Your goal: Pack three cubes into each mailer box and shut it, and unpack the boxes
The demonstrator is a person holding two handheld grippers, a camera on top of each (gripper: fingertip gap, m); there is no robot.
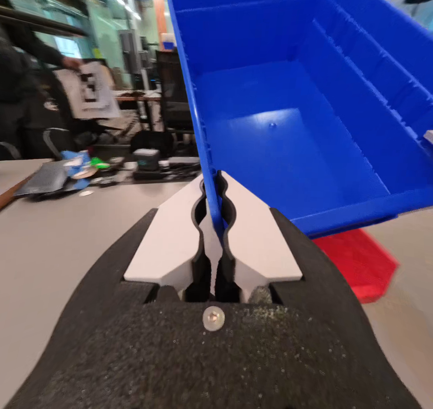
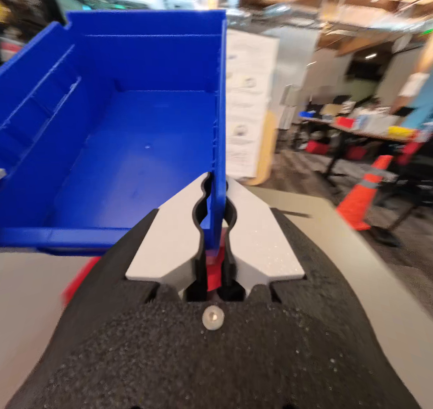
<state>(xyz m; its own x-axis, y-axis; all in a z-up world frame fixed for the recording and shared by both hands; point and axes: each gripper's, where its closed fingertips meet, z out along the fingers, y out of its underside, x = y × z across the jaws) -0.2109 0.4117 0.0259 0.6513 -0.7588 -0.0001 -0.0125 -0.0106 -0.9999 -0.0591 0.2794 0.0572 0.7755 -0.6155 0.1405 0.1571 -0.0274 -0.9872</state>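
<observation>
Nearest the lens in the left wrist view, the left gripper point(image 1: 212, 182) of black body and pale grey fingers is seen with jaws drawn narrow, pinching the left side wall of one empty blue plastic storage bin point(image 1: 293, 116). In the right wrist view, the right gripper point(image 2: 218, 182) of the same make is clamped likewise, jaws narrow, on the bin's point(image 2: 117, 139) right wall. The bin is thus held between the two grippers above the grey tabletop point(image 1: 70, 245), tipped so that its bare floor faces both cameras.

One red plastic bin point(image 1: 356, 264) is seen beneath the blue one, on the tabletop; in the right view only red slivers point(image 2: 214, 275) show, between the jaws and at lower left.

Only the left view shows clutter at the table's far left: a dark flat pad point(image 1: 49, 179), blue and green scraps, and a person's sleeve by a black-and-white marker board point(image 1: 93, 90). Only the right view shows one orange traffic cone point(image 2: 360, 193) on the floor at right and a far table bearing coloured bins point(image 2: 365, 125).

Mailer boxes and cubes: none visible in either view.
</observation>
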